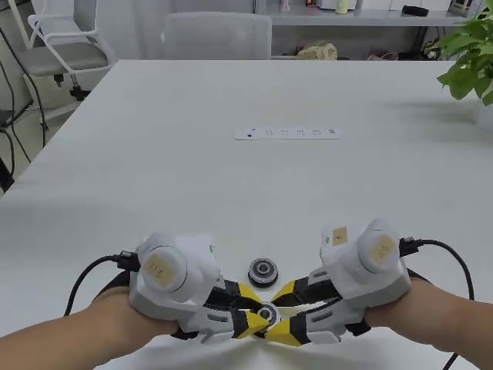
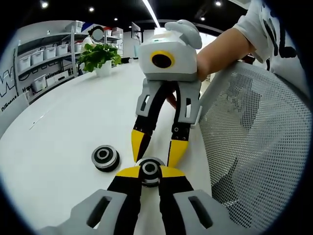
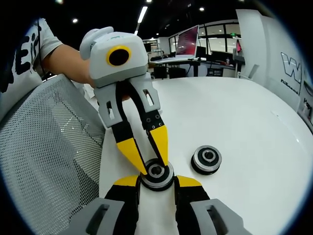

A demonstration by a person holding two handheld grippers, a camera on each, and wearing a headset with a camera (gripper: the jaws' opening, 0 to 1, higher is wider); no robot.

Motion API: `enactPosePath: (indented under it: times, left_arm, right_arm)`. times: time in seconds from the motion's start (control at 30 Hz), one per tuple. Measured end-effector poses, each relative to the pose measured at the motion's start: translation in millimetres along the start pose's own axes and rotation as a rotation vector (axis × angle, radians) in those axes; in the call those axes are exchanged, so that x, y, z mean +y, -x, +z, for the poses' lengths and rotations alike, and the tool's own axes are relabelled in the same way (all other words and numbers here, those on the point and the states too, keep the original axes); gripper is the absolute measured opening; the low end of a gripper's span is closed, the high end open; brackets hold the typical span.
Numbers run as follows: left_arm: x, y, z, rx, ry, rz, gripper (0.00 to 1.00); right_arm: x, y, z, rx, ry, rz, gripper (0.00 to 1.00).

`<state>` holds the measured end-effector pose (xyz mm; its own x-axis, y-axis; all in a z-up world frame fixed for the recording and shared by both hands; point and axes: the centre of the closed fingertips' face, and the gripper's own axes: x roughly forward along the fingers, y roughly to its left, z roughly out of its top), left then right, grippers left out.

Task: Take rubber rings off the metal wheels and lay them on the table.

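A metal wheel with a black rubber ring sits between both grippers near the table's front edge. My left gripper comes in from the left and is shut on it; in the left gripper view its yellow tips flank the wheel. My right gripper faces it from the right, also shut on the same wheel. A second ringed wheel lies flat on the table just beyond them, seen too as the loose wheel and the loose wheel.
The white table stretches far ahead, with a white power strip at mid-table. A potted plant stands at the far right. A grey chair is behind the table. A mesh chair back is beside the person.
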<state>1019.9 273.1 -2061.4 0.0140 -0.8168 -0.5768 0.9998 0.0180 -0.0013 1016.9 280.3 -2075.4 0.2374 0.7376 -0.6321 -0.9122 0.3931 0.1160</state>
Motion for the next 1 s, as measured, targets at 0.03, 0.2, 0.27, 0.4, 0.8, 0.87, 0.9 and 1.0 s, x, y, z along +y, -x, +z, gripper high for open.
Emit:
enactPosePath:
  times: [0.03,0.2,0.27,0.4,0.8,0.87,0.9,1.0]
  left_arm:
    - [0.0,-0.1,0.0,0.001,0.001,0.001,0.07]
    - [0.2,-0.1,0.1,0.006,-0.001,0.003,0.07]
    - [0.2,-0.1,0.1,0.005,-0.001,0.004,0.07]
    - [0.5,-0.1,-0.2,0.003,-0.001,0.007,0.07]
    - [0.6,-0.1,-0.2,-0.001,0.002,0.015,0.07]
    - [0.6,-0.1,-0.1,-0.003,0.002,0.015,0.07]
    - [0.5,-0.1,0.0,-0.003,0.002,0.015,0.07]
    - [0.5,0.1,-0.1,-0.004,0.000,0.015,0.07]
  right_arm:
    - [0.4,0.4,-0.1,0.000,-0.001,0.000,0.25]
    - [0.9,1.0,-0.6,0.002,0.011,-0.001,0.24]
    - [1.3,1.5,-1.0,0.005,0.018,0.000,0.23]
    - [1.3,2.9,-3.0,0.015,0.044,-0.002,0.22]
    - [1.2,4.9,-6.3,0.048,0.097,-0.010,0.18]
    - [1.2,5.1,-6.7,0.053,0.102,-0.010,0.18]
    - [1.1,5.2,-7.1,0.057,0.106,-0.010,0.17]
    - [-2.4,8.1,-15.6,0.112,0.150,-0.022,0.07]
